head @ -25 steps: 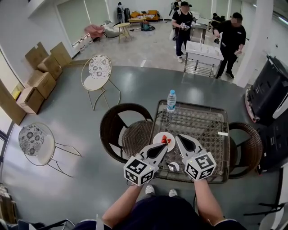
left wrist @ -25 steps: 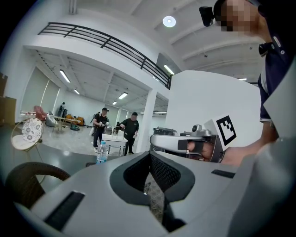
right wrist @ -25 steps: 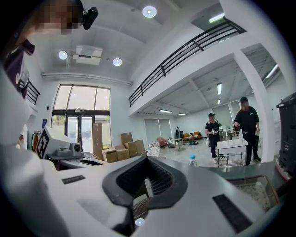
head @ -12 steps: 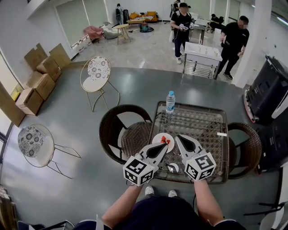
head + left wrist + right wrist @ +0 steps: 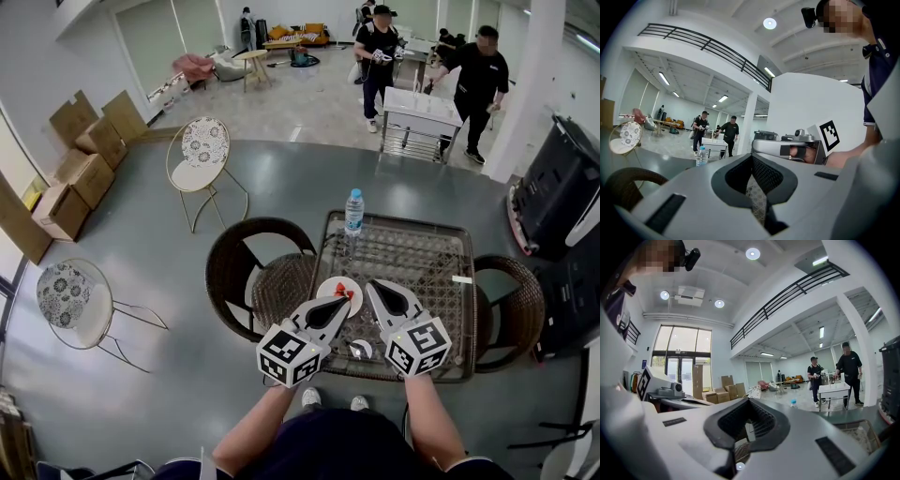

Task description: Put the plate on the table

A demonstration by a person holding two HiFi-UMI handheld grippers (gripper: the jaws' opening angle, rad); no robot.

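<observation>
A white plate (image 5: 335, 290) with red food pieces rests on the woven-top table (image 5: 427, 258), near its front left part. My left gripper (image 5: 346, 302) hovers above the plate's near edge, shut and holding nothing. Beside it my right gripper (image 5: 371, 285) is shut and empty too, its tip just right of the plate. The left gripper view shows the shut left gripper (image 5: 753, 161) pointing out level over the room. The right gripper view shows the same for the right gripper (image 5: 749, 402). The plate is hidden in both.
A water bottle (image 5: 355, 211) stands at the table's far left edge. A small round item (image 5: 361, 350) lies near the front edge. Wicker chairs flank the table at left (image 5: 251, 272) and right (image 5: 517, 309). Two people and a metal cart (image 5: 424, 117) are beyond.
Both grippers and the plate have stayed where they were. Only the people at the back have shifted a little.
</observation>
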